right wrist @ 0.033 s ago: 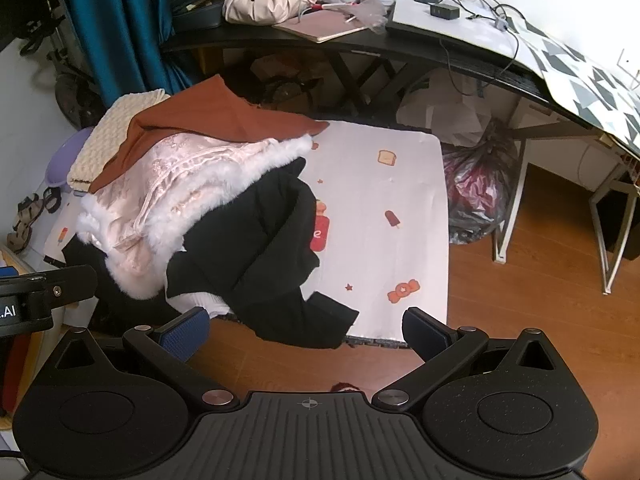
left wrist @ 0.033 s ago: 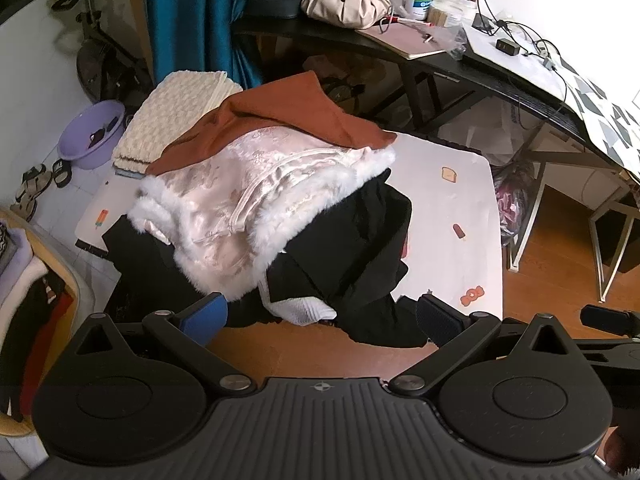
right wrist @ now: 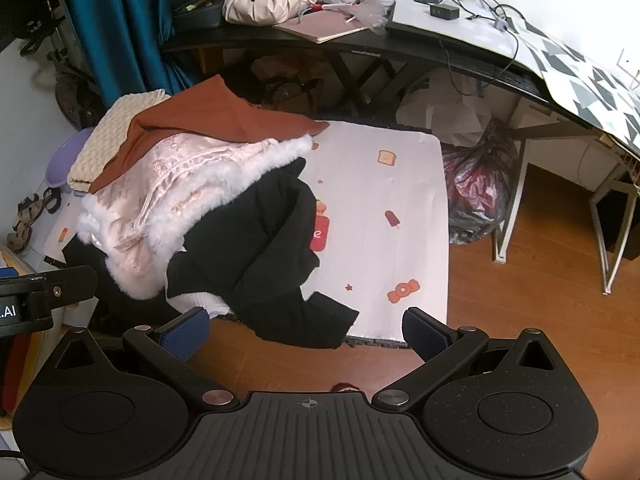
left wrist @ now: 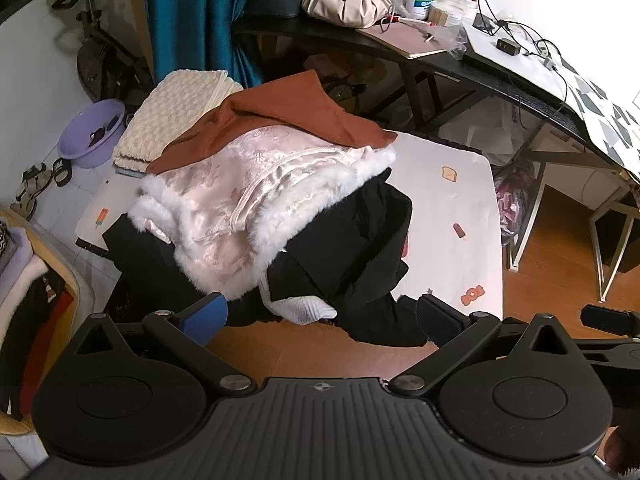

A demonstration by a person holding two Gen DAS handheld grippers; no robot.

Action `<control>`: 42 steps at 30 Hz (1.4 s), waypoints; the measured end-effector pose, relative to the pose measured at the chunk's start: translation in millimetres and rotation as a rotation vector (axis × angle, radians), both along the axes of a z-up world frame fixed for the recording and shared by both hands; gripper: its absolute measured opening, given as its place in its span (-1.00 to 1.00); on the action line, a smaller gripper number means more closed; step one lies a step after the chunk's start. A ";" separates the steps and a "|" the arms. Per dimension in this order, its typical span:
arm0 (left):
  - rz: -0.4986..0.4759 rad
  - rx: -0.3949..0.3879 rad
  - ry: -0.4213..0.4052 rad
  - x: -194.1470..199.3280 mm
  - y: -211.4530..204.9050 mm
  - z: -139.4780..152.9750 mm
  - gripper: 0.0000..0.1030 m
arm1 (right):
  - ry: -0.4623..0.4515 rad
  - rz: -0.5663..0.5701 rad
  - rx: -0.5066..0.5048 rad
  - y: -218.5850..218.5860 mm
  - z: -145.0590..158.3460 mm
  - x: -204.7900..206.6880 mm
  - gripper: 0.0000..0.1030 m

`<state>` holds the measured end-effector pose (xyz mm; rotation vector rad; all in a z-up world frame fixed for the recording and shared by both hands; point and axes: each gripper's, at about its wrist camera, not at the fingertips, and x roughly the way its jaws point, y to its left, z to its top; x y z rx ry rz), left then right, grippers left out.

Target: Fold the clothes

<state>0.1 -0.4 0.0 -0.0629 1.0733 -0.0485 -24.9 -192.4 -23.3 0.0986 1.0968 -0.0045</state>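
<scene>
A pile of clothes lies on a low table with a white printed cloth (left wrist: pixel 452 208) (right wrist: pixel 376 208). On top is a rust-brown garment (left wrist: pixel 288 112) (right wrist: pixel 208 120), below it a pink satin garment with white fur trim (left wrist: pixel 248 204) (right wrist: pixel 160 192), then a black garment (left wrist: pixel 352 252) (right wrist: pixel 264 248) hanging over the near edge, with a white knit piece (left wrist: pixel 304 308) under it. A cream knitted item (left wrist: pixel 176 116) (right wrist: pixel 112 136) lies at the far left. My left gripper (left wrist: pixel 320 316) and right gripper (right wrist: pixel 306 326) are both open and empty, held before the table's near edge.
A black desk (left wrist: pixel 460 68) (right wrist: pixel 400 48) with a beige bag, bottles and cables stands behind. A teal curtain (left wrist: pixel 192 12) hangs at the back left. A purple basin (left wrist: pixel 92 136) and sandals are on the floor at left. A dark plastic bag (right wrist: pixel 476 192) sits right of the table.
</scene>
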 end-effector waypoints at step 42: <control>-0.003 0.002 0.021 -3.5 12.6 -4.3 0.99 | 0.017 0.036 -0.017 18.2 0.1 -1.3 0.99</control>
